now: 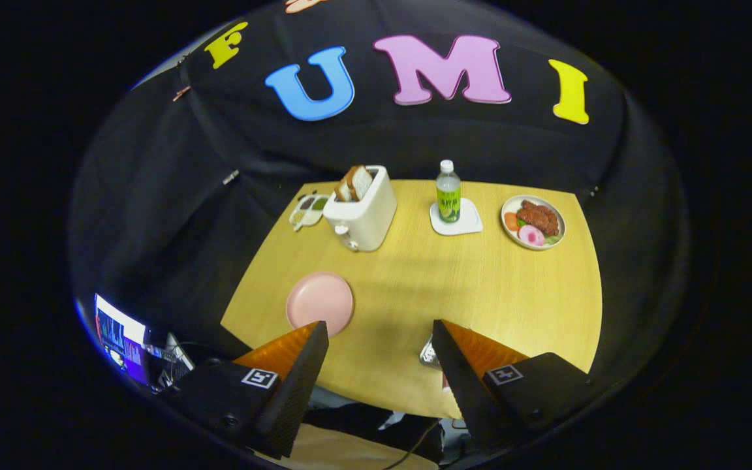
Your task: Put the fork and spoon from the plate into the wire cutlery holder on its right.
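Tongs (379, 339) spread wide, gripping nothing, up above the table (480, 294). Pink plate (320, 301) just ahead of one finger, looks bare. Bit of wire holder (428, 352) peeking beside the other. Fork and spoon hard to spot, so could easily grab blind and miss.

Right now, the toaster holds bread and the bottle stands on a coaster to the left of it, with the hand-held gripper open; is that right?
Not quite: in the gripper view the bottle on its coaster stands right of the toaster, not left. The bread and the open hand-held gripper are as said.

Claw cam high above table (415, 287), facing down-forward, far off.
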The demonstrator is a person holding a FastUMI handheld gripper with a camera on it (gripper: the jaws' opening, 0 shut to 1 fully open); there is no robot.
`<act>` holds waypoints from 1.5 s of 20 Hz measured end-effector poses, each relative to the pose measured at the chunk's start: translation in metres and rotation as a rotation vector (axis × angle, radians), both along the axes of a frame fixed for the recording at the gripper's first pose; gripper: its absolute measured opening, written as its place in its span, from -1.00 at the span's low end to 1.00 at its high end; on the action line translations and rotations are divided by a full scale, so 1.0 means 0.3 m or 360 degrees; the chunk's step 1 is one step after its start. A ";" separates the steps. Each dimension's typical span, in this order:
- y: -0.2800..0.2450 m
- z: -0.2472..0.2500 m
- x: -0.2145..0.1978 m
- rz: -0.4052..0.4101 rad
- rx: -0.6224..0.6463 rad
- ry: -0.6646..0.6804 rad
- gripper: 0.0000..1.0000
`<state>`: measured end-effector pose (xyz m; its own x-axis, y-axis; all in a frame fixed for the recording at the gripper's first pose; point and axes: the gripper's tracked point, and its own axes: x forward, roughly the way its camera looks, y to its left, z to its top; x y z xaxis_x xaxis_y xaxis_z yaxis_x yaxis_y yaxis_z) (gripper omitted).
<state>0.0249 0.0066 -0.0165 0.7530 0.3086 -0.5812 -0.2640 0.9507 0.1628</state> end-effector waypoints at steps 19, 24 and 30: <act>0.204 0.415 -0.043 -0.0447 -0.0260 -0.1432 0.97; 0.357 0.341 -0.084 -0.0334 -0.0423 -0.1576 0.96; 0.352 0.339 -0.113 -0.0481 -0.0279 -0.1604 0.95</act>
<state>-0.0091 0.1123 0.0851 0.9424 0.0013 0.3344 0.0499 0.9883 -0.1445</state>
